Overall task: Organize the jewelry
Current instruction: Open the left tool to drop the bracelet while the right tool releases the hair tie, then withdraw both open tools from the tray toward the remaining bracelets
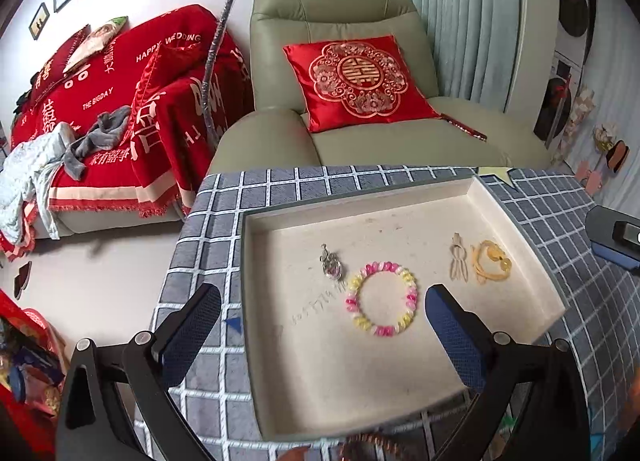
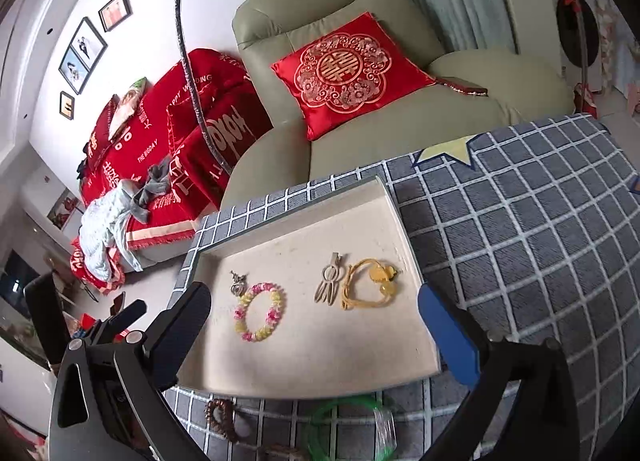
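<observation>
Jewelry mostly sits in a shallow cream tray (image 1: 520, 245) on a table with a grey checked cloth (image 2: 520, 229). Inside the tray, a pink, yellow and white bead bracelet (image 1: 381, 298) lies flat near the middle, and a small silver pendant (image 1: 331, 263) is just beside it on the upper left, close enough that I can't tell if they touch. Over toward the tray's right side, a pale metal hair clip (image 2: 330, 279) sits right next to a yellow cord bracelet (image 2: 370, 282) with amber beads.

Outside the tray, on the cloth at its near edge, the right wrist view shows a green bangle (image 2: 340, 415) partly in a clear bag and a brown bead bracelet (image 2: 219, 417).

Both grippers hover above the near end of the tray. Left gripper (image 1: 322, 337) has its jaws spread wide, gripping nothing. Right gripper (image 2: 316, 335) is the same, wide apart and empty.

Behind the table there's a green armchair (image 1: 360, 5) with a red cushion (image 1: 358, 81).
</observation>
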Motion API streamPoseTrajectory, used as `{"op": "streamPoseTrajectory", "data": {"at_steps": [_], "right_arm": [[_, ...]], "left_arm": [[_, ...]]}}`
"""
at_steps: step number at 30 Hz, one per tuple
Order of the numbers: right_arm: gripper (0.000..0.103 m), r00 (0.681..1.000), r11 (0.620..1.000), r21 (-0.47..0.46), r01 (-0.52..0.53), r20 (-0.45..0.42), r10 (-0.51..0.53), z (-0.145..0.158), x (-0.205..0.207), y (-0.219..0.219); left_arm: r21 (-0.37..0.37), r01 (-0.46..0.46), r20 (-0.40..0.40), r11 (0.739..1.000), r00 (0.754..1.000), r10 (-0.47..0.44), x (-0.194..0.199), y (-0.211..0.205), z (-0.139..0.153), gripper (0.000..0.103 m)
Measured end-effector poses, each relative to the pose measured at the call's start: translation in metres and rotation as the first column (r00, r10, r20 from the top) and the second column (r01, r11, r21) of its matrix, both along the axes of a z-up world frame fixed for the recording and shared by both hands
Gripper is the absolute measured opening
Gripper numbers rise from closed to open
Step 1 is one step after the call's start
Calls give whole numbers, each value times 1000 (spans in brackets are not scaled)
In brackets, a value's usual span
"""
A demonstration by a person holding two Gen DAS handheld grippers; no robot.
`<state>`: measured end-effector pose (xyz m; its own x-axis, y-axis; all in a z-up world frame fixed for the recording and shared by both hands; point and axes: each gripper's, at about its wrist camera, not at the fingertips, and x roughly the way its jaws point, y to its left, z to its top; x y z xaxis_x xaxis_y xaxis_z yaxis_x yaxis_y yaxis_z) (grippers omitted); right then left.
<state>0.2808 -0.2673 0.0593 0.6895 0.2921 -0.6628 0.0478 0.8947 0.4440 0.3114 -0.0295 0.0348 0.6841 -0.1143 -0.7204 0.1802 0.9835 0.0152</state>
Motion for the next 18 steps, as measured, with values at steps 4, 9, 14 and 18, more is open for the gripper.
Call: {"op": "streamPoseTrajectory", "data": {"at_steps": [4, 9, 14, 18], "right_arm": [[103, 1000, 997, -76, -11, -15, 10, 11, -16, 4], [103, 998, 998, -58, -32, -54, 29, 10, -40, 3], [103, 991, 997, -58, -45, -128, 37, -8, -60, 3], [103, 984, 995, -74, -61, -172, 47, -25, -76, 6]], "left_arm": [[-43, 9, -27, 999, 1000, -10, -21, 11, 4, 103], [-84, 18, -70, 996, 997, -24, -49, 20, 1, 103], [-107, -35, -126, 994, 992, 21, -77, 30, -13, 103], [-111, -71, -183, 991, 982, 50, -90, 35, -35, 103]]}}
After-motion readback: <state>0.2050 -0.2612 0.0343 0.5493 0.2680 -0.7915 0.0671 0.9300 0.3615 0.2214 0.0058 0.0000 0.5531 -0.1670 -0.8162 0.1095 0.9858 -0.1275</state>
